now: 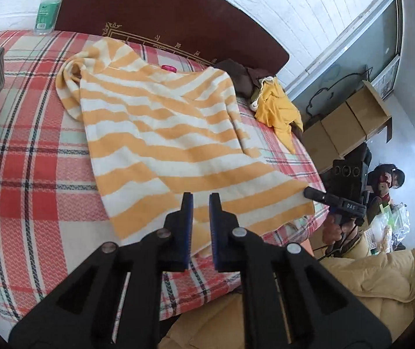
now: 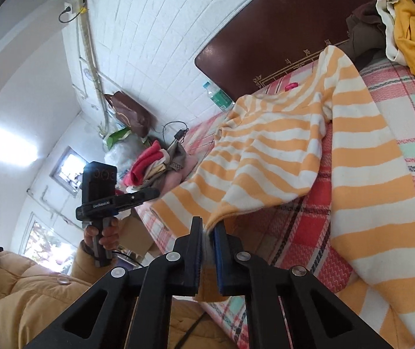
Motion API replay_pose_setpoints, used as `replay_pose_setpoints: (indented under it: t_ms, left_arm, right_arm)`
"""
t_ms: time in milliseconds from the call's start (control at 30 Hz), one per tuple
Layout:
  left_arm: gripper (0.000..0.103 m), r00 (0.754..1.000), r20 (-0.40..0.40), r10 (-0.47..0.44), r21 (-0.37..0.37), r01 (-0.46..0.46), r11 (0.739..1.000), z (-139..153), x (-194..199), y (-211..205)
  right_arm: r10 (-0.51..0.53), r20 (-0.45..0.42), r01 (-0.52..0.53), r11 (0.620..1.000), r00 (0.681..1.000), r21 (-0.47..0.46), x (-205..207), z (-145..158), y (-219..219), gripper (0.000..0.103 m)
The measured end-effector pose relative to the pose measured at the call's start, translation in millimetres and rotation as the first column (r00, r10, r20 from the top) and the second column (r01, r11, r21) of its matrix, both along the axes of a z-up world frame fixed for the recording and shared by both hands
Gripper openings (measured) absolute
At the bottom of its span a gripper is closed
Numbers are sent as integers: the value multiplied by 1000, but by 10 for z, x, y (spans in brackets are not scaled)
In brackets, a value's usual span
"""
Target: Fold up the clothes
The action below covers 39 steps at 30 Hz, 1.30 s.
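Observation:
An orange-and-white striped sweater lies spread on the plaid bed cover. My left gripper hovers above the sweater's near hem, jaws slightly apart and holding nothing. My right gripper is shut on the sweater's hem corner, lifting it a little off the bed. The sweater stretches away from it, with one sleeve lying to the right. The right gripper also shows in the left wrist view at the hem's right corner. The left gripper shows in the right wrist view.
A pile of yellow and brown clothes lies at the far right of the bed by the dark headboard. A water bottle stands at the far left. More folded clothes sit at the left edge. Cardboard boxes stand beside the bed.

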State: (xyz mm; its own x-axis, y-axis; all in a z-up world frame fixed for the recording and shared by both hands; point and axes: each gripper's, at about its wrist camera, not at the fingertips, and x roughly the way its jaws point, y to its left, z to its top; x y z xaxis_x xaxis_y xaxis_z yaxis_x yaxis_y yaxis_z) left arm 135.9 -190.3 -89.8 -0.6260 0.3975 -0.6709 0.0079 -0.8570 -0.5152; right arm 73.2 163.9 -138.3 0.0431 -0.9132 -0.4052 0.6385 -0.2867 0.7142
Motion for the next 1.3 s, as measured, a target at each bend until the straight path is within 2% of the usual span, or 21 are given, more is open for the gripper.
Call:
replay_pose_setpoints:
  t_ms: [67,133,167,200,233,267,300,367,400,433,500,567,633,700,867,900,967,1000,1100,1167,1300]
  left_arm:
    - [13,1000,2,-6,-27,6,1000,-28,11,37]
    - [16,1000,4,-12,-53,12,999,-56,22,74]
    - [21,1000,5,-15,-67,15,998,-69,27,92]
    - [35,1000,6,-17,-80,18,997,-83,33,111]
    - [42,1000,7,-20,-93,21,995,-97,38,129]
    - [53,1000,8,-23,-107,24,994,-111,44,148]
    - [58,1000,9,-26,-120,27,992,-125,49,166]
    - [64,999,11,-31,-146,33,989,-153,60,203]
    - [71,999,8,-38,-154,39,987,-155,38,238]
    - [73,999,0,-49,-157,49,986,-145,-12,291]
    - [75,997,-16,-71,-162,68,984,-126,-113,396]
    - [75,995,-33,-94,-167,87,982,-107,-213,502]
    - [75,992,-28,-125,-161,119,980,-143,-319,610]
    - [75,988,-22,-152,-150,147,978,-179,-403,715]
    - [75,978,-27,-209,-133,204,970,-169,-575,938]
    - [75,975,-30,-219,-134,214,968,-155,-600,977]
    - [75,970,-34,-240,-137,234,963,-123,-656,1058]
    - [75,968,-35,-249,-141,242,960,-107,-682,1096]
    - [75,960,-35,-278,-159,269,950,-60,-753,1222]
    - [75,953,-36,-301,-169,291,942,-35,-777,1308]
    - [75,942,-9,-334,-208,325,922,-53,-802,1461]
  right_arm:
    - [-7,-17,8,997,1000,72,-2,-45,14,7]
    - [-19,-10,20,983,1000,185,-22,-189,-2,11]
    - [-23,-8,24,972,1000,234,-27,-253,-10,13]
    - [-22,-10,23,963,1000,268,-24,-299,-17,19]
    - [-25,-14,28,957,1000,290,-27,-324,-10,30]
    - [-42,-24,47,958,999,284,-46,-303,34,35]
    - [-58,-33,65,959,998,277,-64,-281,78,44]
    - [-100,-66,114,962,993,246,-132,-184,203,46]
    - [-138,-92,156,960,986,235,-188,-118,280,51]
    - [-181,-124,207,946,976,247,-250,-76,353,62]
    - [-256,-183,300,913,949,277,-373,-12,489,73]
    - [-272,-208,331,876,940,352,-481,-74,559,75]
    - [-250,-199,312,858,947,407,-536,-182,597,75]
    - [-221,-184,282,848,958,448,-530,-295,614,75]
    - [-89,-177,161,879,980,449,-319,-384,578,75]
    - [-68,-181,144,883,981,447,-276,-389,572,71]
    - [-54,-203,142,883,978,448,-234,-391,579,37]
    - [-72,-196,152,889,978,432,-264,-371,611,11]
    - [-154,-174,206,917,973,341,-416,-239,777,9]
    - [-232,-185,276,923,955,269,-575,-67,963,8]
    - [-366,-234,411,891,901,191,-912,251,1339,8]
